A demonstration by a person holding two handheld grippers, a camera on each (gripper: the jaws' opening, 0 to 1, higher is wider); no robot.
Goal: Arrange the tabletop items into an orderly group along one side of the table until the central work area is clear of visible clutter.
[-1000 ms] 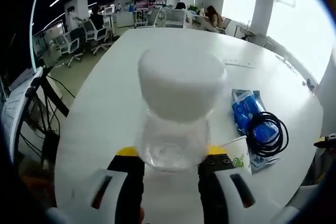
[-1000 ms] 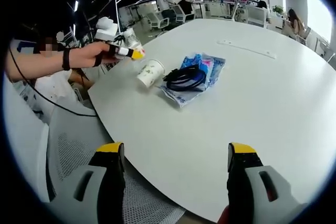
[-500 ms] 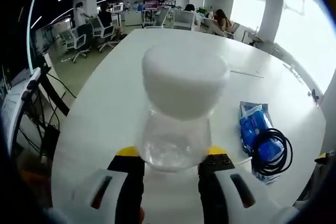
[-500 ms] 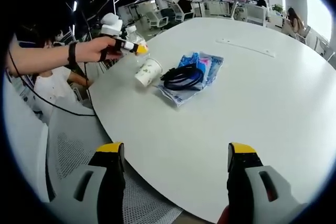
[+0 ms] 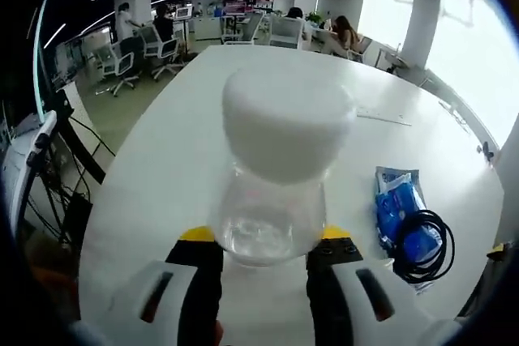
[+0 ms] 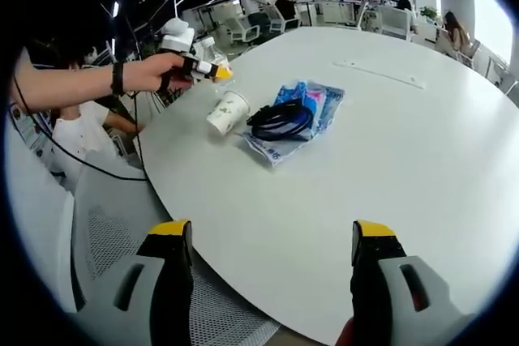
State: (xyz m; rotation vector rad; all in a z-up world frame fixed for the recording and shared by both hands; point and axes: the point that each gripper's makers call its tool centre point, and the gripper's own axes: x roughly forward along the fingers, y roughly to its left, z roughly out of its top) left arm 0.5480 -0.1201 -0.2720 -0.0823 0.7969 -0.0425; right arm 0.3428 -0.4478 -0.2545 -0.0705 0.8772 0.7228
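In the left gripper view, the left gripper's yellow-tipped fingers were pinched against either side of a clear plastic bottle, one on each flank of its transparent body. The bottle pointed away from the camera, its broad white cap at the far end, and it was held above the white table near that table's edge. To the right on the tabletop lay a blue packet with a coiled black cable resting on top of it.

In the right gripper view, the right gripper's fingers were spread wide apart, with nothing between them and only bare tabletop beyond. Farther across the table a white paper cup lay on its side, just beside the blue packet, which carried the black cable on top. To the left, at the table's edge, a hand held the left gripper, which gripped the bottle, white cap towards the left, a little above and beyond the cup. A long white strip lay on the far part of the table, well apart from the other items.
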